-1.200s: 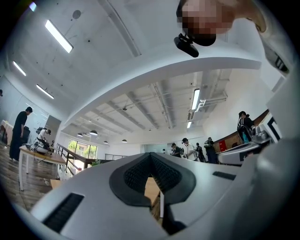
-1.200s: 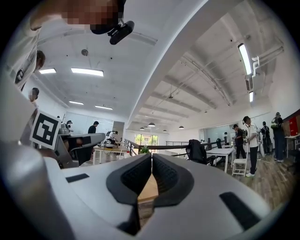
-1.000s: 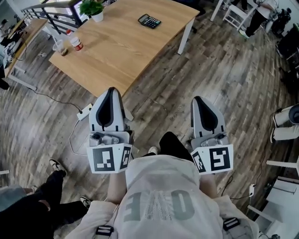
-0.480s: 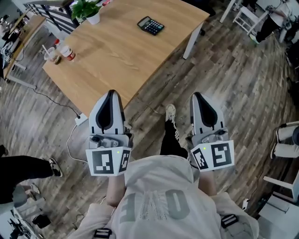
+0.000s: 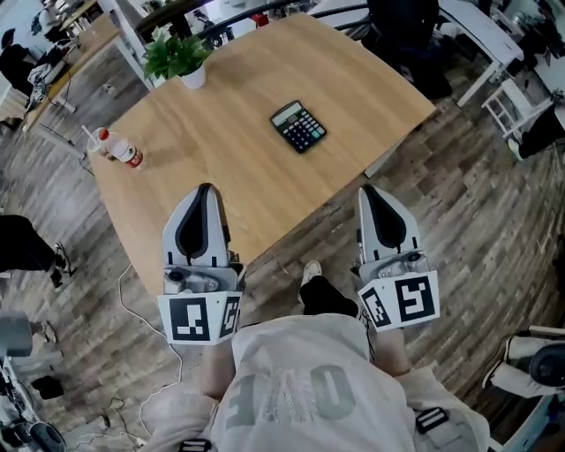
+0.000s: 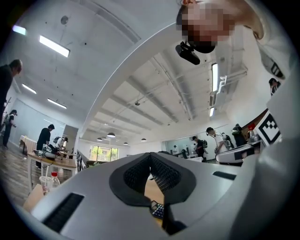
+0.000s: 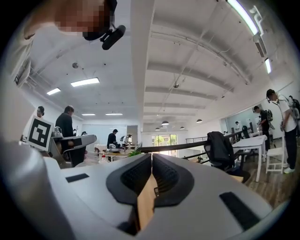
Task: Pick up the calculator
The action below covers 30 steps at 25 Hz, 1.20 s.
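Note:
A black calculator (image 5: 298,126) lies flat on the light wooden table (image 5: 221,106), toward its far right part. My left gripper (image 5: 204,189) is shut and empty, its tip over the table's near edge, well short of the calculator. My right gripper (image 5: 370,190) is shut too, holding nothing, and hangs just off the table's right corner over the floor. In the left gripper view the closed left gripper (image 6: 150,157) leaves a slit where a corner of the calculator (image 6: 158,210) shows. Past the closed right gripper (image 7: 152,157) only table wood (image 7: 146,197) shows.
A potted plant (image 5: 181,57) stands at the table's far left corner and a drink bottle (image 5: 119,148) near its left edge. A dark office chair (image 5: 406,26) is behind the table. Wood floor surrounds it, with people (image 5: 26,243) and desks at the left.
Both grippers and the head have moved toward the table. The calculator now lies much nearer, and the left gripper's tip has come over the table edge. Both grippers stay shut.

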### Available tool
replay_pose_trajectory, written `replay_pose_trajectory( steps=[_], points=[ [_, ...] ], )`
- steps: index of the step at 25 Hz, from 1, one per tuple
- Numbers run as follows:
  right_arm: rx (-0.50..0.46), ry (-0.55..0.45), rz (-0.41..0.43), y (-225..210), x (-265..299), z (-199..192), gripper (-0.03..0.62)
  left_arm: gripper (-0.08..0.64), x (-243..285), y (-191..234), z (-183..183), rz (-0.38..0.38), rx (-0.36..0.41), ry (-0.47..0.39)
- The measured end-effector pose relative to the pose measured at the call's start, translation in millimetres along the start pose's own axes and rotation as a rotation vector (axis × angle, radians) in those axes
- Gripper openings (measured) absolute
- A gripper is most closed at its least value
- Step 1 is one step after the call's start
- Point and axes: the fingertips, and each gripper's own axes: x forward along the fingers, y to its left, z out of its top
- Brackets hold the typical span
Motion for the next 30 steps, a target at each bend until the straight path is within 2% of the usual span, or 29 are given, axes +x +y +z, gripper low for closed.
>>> replay_pose_trajectory(
  steps=[7,14,18,21,27,30],
  points=[
    [-0.006,-0.002,0.113,-69,80,9,0.021,0.009,92,-10,-18,0.089,0.017,0.031],
    [0.000,-0.070,0.203,-83,123,32,0.021,0.009,133,-16,-11,0.117,0.038,0.043],
    [0.009,-0.079,0.233,-76,129,42,0.021,0.009,147,-17,6,0.106,0.037,0.027],
    [0.000,-0.101,0.224,-78,128,57,0.021,0.009,156,-23,21,0.077,0.053,0.004],
    [-0.015,-0.103,0.196,-100,133,42,0.021,0.009,185,-38,-3,0.019,0.041,-0.005],
    [0.011,-0.087,0.194,-110,142,36,0.021,0.009,199,-40,-8,-0.012,0.020,0.000]
  ],
)
